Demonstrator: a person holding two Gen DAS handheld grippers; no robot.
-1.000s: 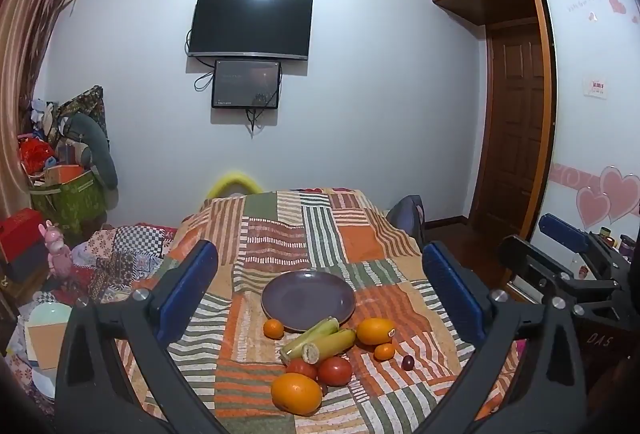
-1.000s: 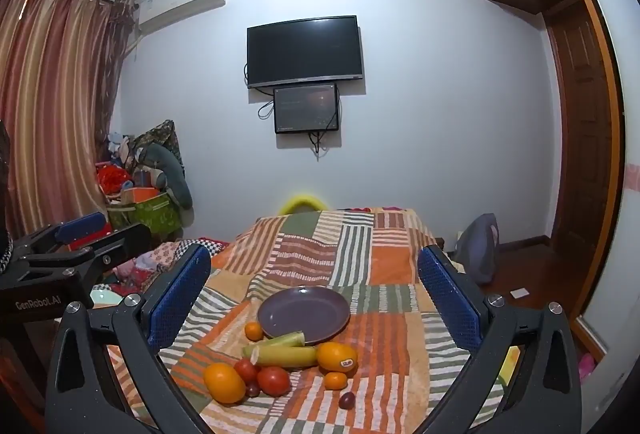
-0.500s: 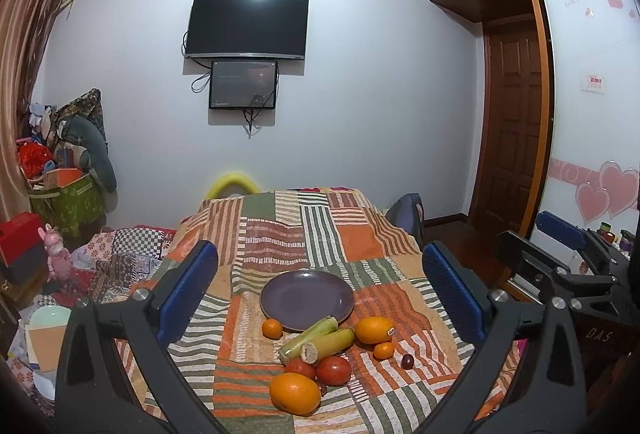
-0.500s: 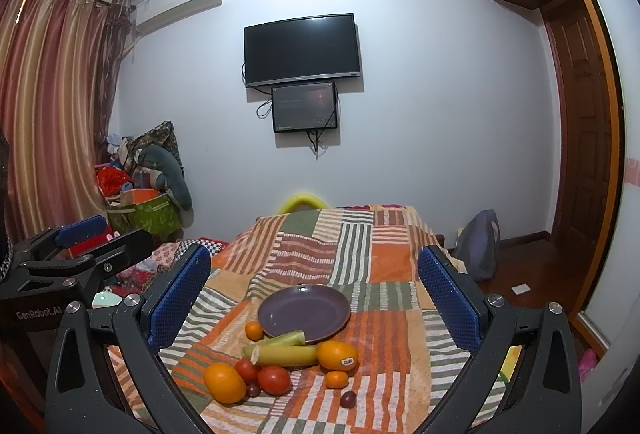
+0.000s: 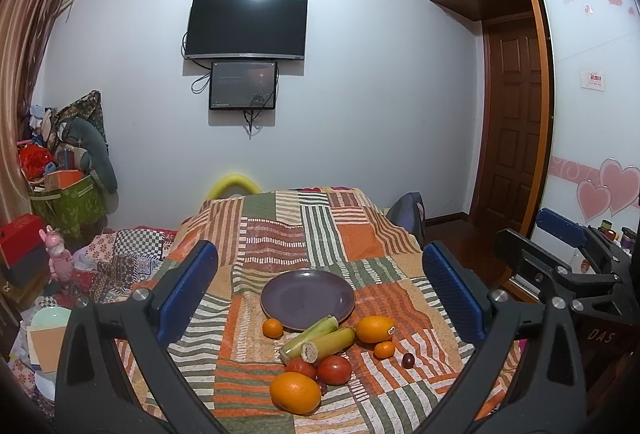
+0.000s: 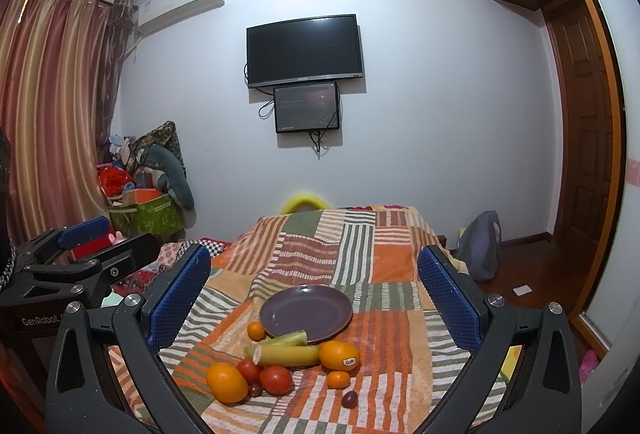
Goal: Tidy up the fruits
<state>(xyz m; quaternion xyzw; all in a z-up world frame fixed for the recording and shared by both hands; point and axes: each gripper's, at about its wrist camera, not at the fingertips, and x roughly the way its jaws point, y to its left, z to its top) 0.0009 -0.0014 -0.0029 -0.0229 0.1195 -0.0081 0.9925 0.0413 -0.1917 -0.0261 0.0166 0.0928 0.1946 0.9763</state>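
- Left tool: spread wide, holding nothing, touching nothing; blue dimpled pads on black arms, raised above the fruit.
- Right tool: also spread wide and unloaded, same blue pads; its lower arms are cut off by the frame edge.
- Each tool shows at the side of the other's view, only partly.
- Plate: round, smooth, dull purple, bare, on the patchwork cloth of stripes in orange, green and white.
- Fruit lies just in front of the plate: two corn cobs in green husk, one touching the plate rim; a small orange beside the rim.
- A stickered orange, a tiny orange and a dark grape sit to the right.
- Nearest: a big orange and two tomatoes clustered together; a second dark grape is half hidden among them.
- What carries the cloth is covered; bed or worktop cannot be told.
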